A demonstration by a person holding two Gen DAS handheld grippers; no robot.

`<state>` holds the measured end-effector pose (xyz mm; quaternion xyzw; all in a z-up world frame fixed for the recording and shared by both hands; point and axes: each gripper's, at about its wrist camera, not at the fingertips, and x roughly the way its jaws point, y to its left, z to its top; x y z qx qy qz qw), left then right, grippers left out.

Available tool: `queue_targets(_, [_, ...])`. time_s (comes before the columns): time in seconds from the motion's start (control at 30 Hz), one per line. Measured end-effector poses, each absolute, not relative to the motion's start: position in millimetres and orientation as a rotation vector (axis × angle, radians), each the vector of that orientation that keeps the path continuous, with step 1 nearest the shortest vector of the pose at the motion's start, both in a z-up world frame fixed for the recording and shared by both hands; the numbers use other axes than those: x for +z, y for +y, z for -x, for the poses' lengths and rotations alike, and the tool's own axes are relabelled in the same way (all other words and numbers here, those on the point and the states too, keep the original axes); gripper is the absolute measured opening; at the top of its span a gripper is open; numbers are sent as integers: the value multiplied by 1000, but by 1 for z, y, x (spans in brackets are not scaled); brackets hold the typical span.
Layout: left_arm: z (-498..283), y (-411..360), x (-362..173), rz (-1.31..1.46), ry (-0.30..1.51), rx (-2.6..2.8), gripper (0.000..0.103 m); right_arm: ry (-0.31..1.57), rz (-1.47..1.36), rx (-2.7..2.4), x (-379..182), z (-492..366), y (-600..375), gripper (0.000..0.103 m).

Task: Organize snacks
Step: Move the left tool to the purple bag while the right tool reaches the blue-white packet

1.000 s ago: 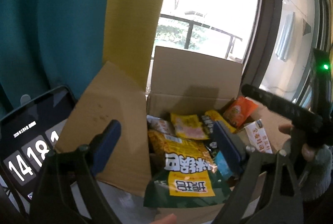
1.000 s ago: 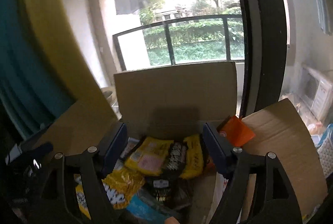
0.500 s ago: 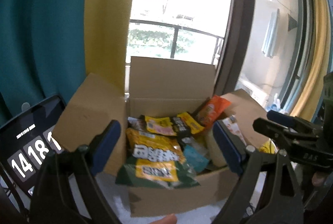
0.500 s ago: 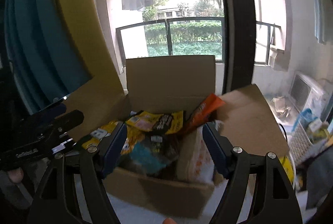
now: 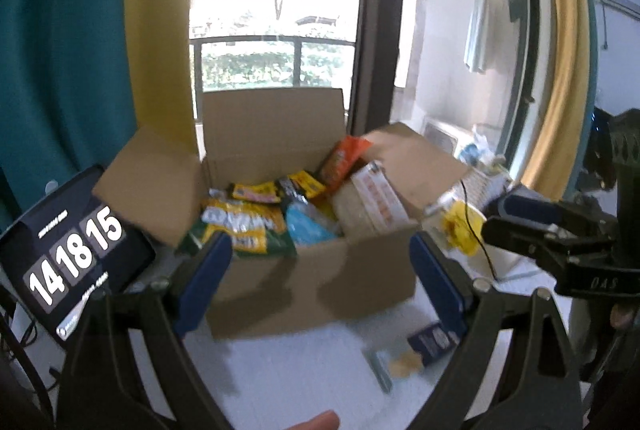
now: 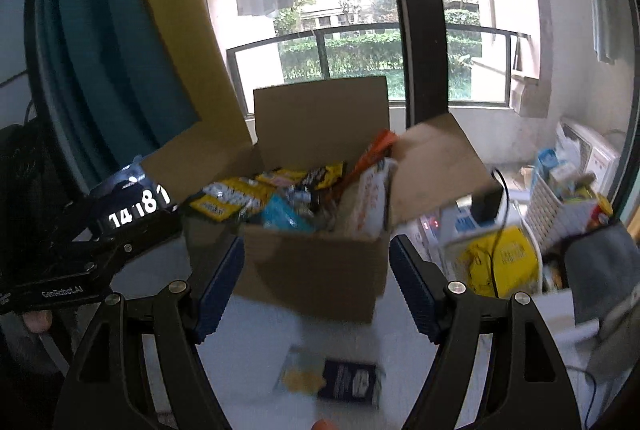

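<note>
an open brown cardboard box (image 5: 312, 270) heaped with snack packets is shown ahead of both grippers; a dark blue flat packet (image 6: 348, 380) lies on the white bench (image 5: 280, 370), nearer the right gripper (image 6: 316, 290). left gripper (image 5: 320, 282): fingers spread, empty, as on the right.

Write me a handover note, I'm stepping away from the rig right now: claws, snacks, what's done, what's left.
Left claw: open, empty.
Right claw: open, empty.
Both point at the open cardboard box on the white table. It is full of snack packets: yellow-green bag, blue packet, orange packet.
One dark blue packet lies on the table in front of the box.
Done: nothing evident.
Left: sort all snacks.
</note>
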<state>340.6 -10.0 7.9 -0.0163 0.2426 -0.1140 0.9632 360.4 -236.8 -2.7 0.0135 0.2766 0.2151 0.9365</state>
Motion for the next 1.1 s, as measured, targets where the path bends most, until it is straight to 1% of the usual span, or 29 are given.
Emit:
queue_targets(0.3, [-282, -16, -22, 42, 554, -244, 91, 625, -16, 456, -30, -298, -253, 78])
queue_targets(0.57, [-231, -12, -68, 125, 667, -245, 91, 672, -28, 469, -56, -255, -266, 78])
queue_targets(0.87, [-182, -16, -117, 183, 791, -267, 91, 779, -21, 498, -104, -213, -271, 81])
queue_targets(1.03, [-169, -15, -138, 209, 873, -258, 91, 834, -20, 510, -128, -198, -274, 86])
queue_targets(1.1, [-164, -16, -149, 221, 928, -259, 91, 865, -14, 515, -140, -193, -277, 87])
